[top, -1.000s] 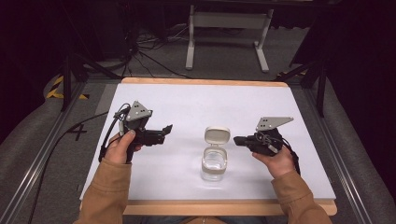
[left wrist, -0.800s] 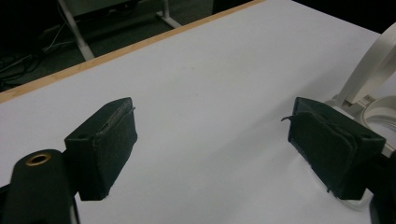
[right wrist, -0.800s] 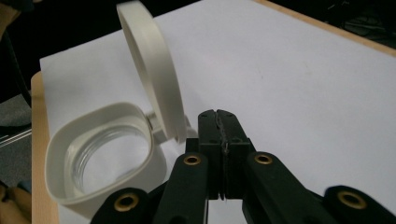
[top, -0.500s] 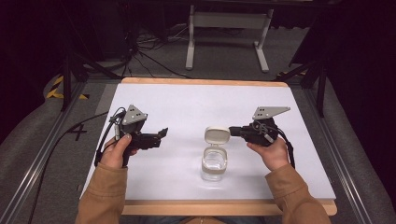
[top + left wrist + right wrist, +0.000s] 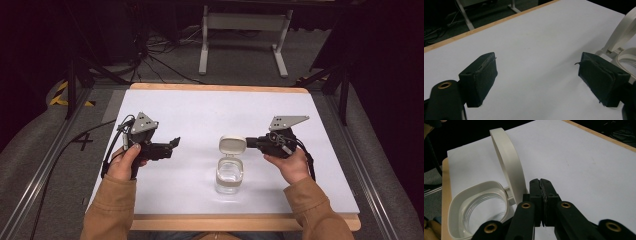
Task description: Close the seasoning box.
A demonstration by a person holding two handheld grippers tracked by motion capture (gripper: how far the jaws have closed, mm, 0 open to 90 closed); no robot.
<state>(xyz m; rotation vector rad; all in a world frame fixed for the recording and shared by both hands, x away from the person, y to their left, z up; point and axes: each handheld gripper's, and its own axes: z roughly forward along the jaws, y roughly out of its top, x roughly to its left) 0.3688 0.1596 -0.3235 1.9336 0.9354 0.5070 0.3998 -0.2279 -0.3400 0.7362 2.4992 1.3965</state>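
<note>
Beside raised lid (image 5: pixel 232 145): right gripper (image 5: pixel 248 142) closed, empty.

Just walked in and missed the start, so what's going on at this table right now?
A person sits at a white table with a two-jaw gripper in each hand. In the middle stands a clear jar whose cream hinged lid is flipped up and open. The right gripper, its jaws shut with nothing between them, is right beside the raised lid; whether it touches it I cannot tell. The left gripper is held off to the jar's left with its jaws wide open and nothing between them.
</note>
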